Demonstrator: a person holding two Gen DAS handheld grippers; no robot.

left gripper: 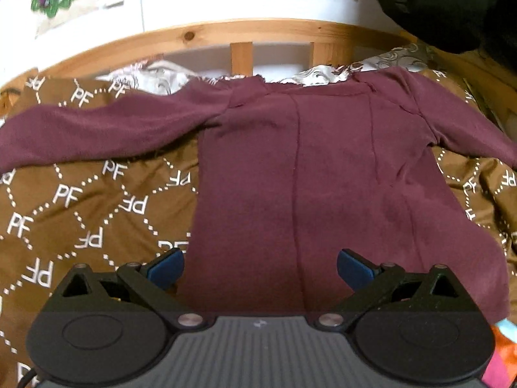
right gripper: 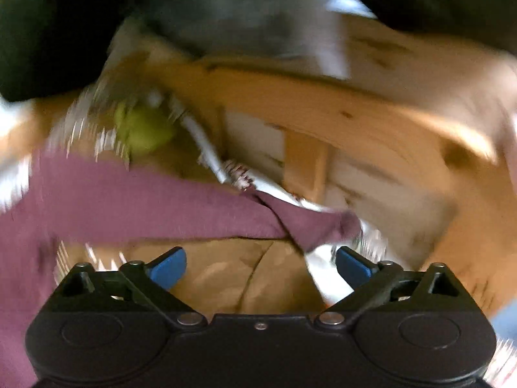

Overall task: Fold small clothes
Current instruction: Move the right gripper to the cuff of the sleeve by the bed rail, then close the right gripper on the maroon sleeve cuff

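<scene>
The left wrist view is evenly lit and fairly sharp at the shirt (left gripper: 290,168), softening toward the top, where fisheye distortion bows the bed rail (left gripper: 258,30) into an arc. The right wrist view is warm and heavily smeared by motion blur, only the tool (right gripper: 261,266) crisp, with black corners.

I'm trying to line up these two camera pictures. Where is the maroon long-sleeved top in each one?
Left wrist view: the maroon top lies spread across the middle, sleeves out to both sides, on the brown patterned bedspread.
Right wrist view: blurred; one maroon sleeve runs from the left edge toward the centre, ending just above the open right gripper.
Shared landmark: the wooden bed frame behind the top.
</scene>
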